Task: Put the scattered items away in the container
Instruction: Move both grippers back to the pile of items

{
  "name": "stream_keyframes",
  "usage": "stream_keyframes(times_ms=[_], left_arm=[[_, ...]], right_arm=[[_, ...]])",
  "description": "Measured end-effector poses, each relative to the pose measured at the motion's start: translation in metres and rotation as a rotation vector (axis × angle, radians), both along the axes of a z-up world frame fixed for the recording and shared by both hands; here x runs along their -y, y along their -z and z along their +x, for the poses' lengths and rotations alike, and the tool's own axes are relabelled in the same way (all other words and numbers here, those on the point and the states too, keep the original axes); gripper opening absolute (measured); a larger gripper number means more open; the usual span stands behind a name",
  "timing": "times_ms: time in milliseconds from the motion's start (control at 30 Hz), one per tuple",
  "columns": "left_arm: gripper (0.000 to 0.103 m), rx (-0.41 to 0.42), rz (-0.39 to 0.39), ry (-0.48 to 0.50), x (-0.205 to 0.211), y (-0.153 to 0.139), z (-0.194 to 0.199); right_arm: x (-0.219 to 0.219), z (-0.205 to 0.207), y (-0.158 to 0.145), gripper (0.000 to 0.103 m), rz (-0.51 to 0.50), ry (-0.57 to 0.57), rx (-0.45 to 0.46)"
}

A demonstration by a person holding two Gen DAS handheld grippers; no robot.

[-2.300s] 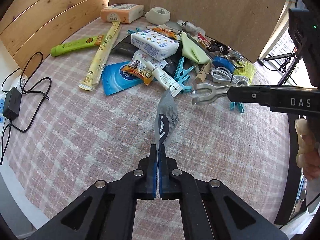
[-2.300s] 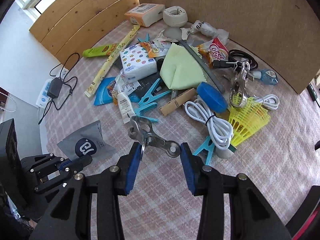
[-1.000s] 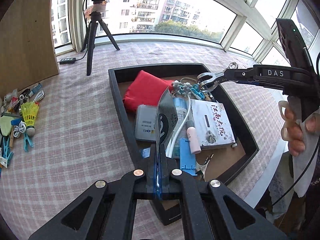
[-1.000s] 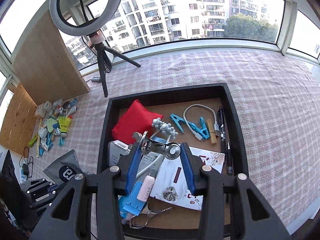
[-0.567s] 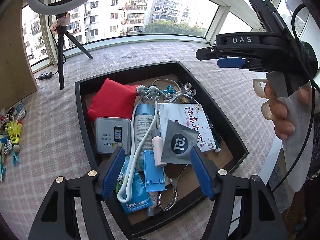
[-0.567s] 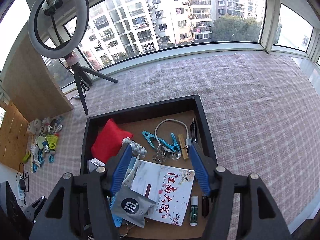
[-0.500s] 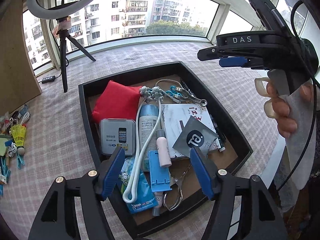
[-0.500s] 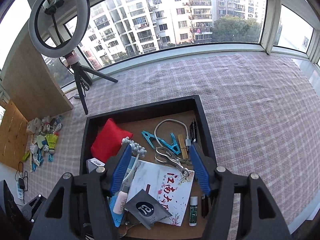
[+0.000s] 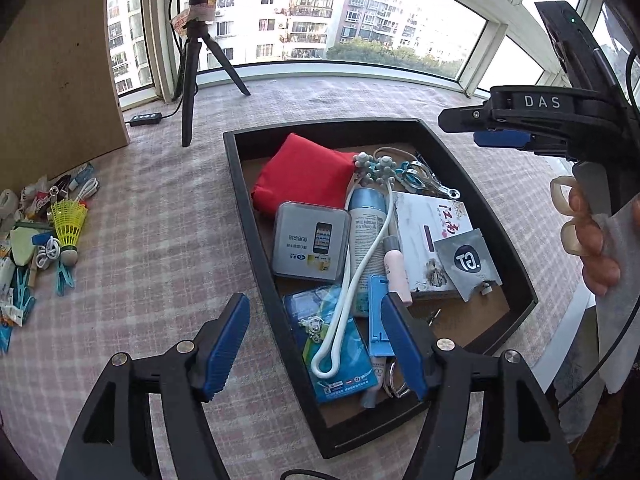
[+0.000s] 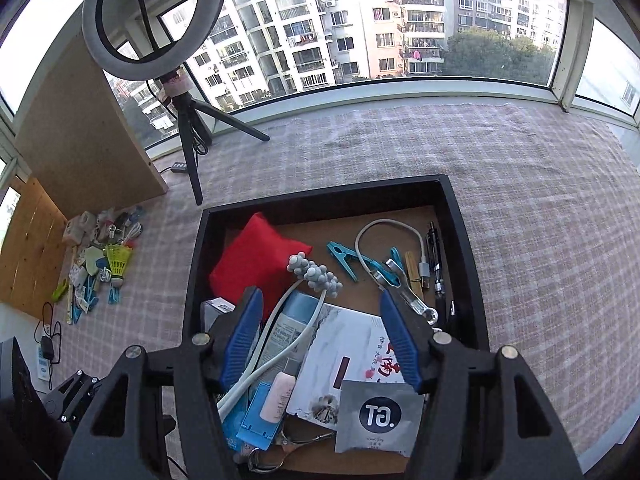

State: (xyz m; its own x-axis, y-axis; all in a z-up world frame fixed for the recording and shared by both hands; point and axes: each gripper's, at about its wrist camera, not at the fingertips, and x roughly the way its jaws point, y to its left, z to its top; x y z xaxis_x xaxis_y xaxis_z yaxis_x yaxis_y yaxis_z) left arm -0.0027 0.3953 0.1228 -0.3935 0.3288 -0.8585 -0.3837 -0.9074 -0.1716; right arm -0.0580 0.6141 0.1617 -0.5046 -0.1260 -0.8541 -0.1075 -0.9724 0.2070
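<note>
The black tray (image 9: 256, 216) (image 10: 192, 280) holds a red pouch (image 9: 304, 176) and several small items. A grey sachet (image 9: 466, 262) (image 10: 380, 416) lies on a white booklet inside it. A metal clip (image 9: 428, 184) (image 10: 416, 304) rests near the tray's far right side. My left gripper (image 9: 316, 344) hangs open over the tray's near-left edge, holding nothing. Above the tray's middle my right gripper (image 10: 320, 320) (image 9: 480, 128) is also open and holds nothing. The scattered pile (image 9: 40, 232) (image 10: 100, 264), with a yellow shuttlecock, lies far to the left.
A ring light on a tripod (image 9: 192, 80) (image 10: 188, 132) stands behind the tray's left corner, next to a wooden board (image 9: 52, 80). A person's hand (image 9: 588, 240) holds the right gripper. The checked cloth ends at the window sill, close to the right of the tray.
Both grippers carried the sachet and the metal clip from the pile to the tray, then opened and let them go. Both items now lie in the tray.
</note>
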Motion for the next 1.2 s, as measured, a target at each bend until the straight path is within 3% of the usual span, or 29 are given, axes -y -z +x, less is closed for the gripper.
stream_keyframes(times_ms=[333, 733, 867, 1000, 1200], left_arm=[[0.066, 0.017, -0.004, -0.15, 0.089, 0.009, -0.004], [0.065, 0.056, -0.022, -0.376, 0.24, 0.032, -0.006], [0.064, 0.085, 0.01, -0.426, 0.284, 0.038, -0.019], [0.062, 0.128, 0.103, -0.502, 0.317, 0.04, -0.037], [0.059, 0.129, 0.146, -0.568, 0.336, 0.041, -0.064]], right_arm=[[0.077, -0.01, 0.005, 0.06, -0.009, -0.125, 0.009], [0.195, -0.029, 0.018, 0.06, -0.025, -0.264, 0.025], [0.239, -0.037, 0.028, 0.06, -0.041, -0.306, 0.044], [0.283, -0.05, 0.04, 0.06, -0.042, -0.34, 0.056], [0.33, -0.075, 0.061, 0.06, -0.052, -0.377, 0.101]])
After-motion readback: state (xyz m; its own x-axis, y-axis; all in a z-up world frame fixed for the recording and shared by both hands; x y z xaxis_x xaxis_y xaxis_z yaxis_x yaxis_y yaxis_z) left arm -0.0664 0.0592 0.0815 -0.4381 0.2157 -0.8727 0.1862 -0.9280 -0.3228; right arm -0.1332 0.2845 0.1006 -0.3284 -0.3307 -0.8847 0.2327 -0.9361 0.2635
